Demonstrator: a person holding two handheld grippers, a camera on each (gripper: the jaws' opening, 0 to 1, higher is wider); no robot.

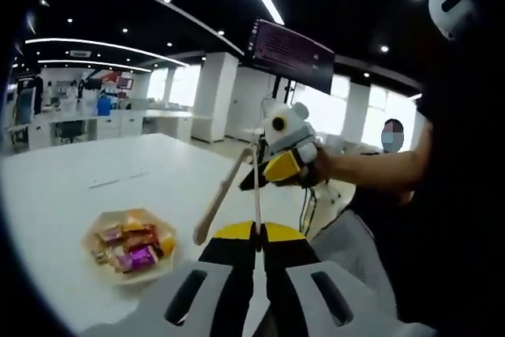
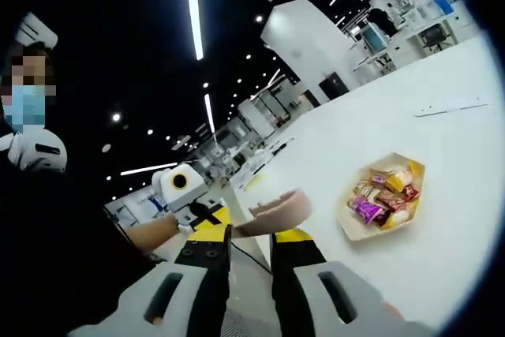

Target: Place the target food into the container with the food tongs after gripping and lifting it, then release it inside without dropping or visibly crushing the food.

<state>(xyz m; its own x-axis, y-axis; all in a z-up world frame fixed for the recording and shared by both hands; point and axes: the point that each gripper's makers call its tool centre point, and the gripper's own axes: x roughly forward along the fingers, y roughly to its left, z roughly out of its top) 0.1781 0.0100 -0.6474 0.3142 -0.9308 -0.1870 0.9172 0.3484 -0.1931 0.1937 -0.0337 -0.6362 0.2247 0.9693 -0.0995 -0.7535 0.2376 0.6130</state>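
Pale wooden food tongs [image 1: 223, 193] hang in the air above the white table. My right gripper [image 1: 286, 162], held in a person's hand, grips them at their upper end. In the right gripper view the tongs [image 2: 276, 211] lie across my right gripper's [image 2: 252, 236] yellow tips, whose jaws are closed on them. My left gripper [image 1: 256, 234] has its yellow tips together on a thin pale strip, seemingly the tongs' other arm seen edge-on. That same gripper [image 2: 197, 209] shows at the tongs' left end. A pale tray [image 1: 162, 268] [image 2: 353, 230] holds several wrapped snacks [image 1: 130, 249] [image 2: 383, 195].
The white table [image 1: 95, 171] [image 2: 442, 140] stretches wide around the tray, with its edge close under both grippers. A thin strip [image 1: 118, 181] lies on it beyond the tray. A person [image 1: 442, 195] stands close at the right. A dark monitor [image 1: 293, 53] hangs behind.
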